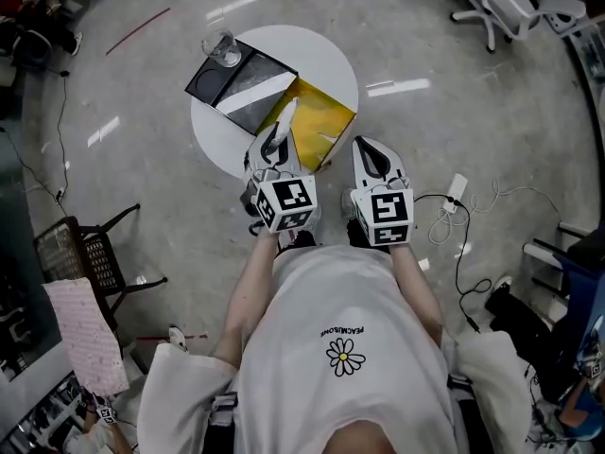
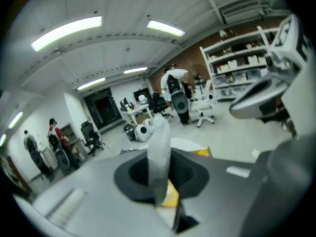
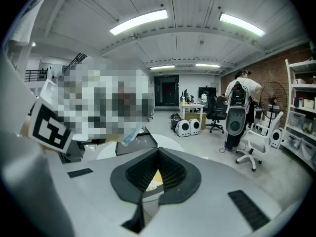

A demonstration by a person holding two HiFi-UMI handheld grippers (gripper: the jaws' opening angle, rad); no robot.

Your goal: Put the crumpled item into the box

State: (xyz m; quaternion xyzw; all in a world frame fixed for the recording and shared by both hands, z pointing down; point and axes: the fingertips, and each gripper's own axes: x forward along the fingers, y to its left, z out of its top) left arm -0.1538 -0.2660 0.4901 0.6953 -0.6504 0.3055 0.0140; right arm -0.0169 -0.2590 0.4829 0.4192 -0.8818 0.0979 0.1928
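A round white table [image 1: 326,60] bears an open black box [image 1: 230,85] and a yellow bag [image 1: 323,119]. My left gripper [image 1: 275,146] hovers at the table's near edge, just short of the yellow bag, and is shut on a pale crumpled strip [image 1: 285,118] that sticks up past its tips. In the left gripper view the strip [image 2: 160,142] rises from between the closed jaws of that gripper [image 2: 162,180], with yellow showing beneath. My right gripper [image 1: 375,155] is beside it on the right, off the table's edge. In its own view, the right gripper [image 3: 157,171] is shut with nothing in it.
A clear glass [image 1: 222,48] stands at the box's far left corner. A black wire chair [image 1: 83,253] is on the floor at left. Cables and a white power strip [image 1: 456,193] lie at right. An office chair [image 1: 510,3] stands at the far right.
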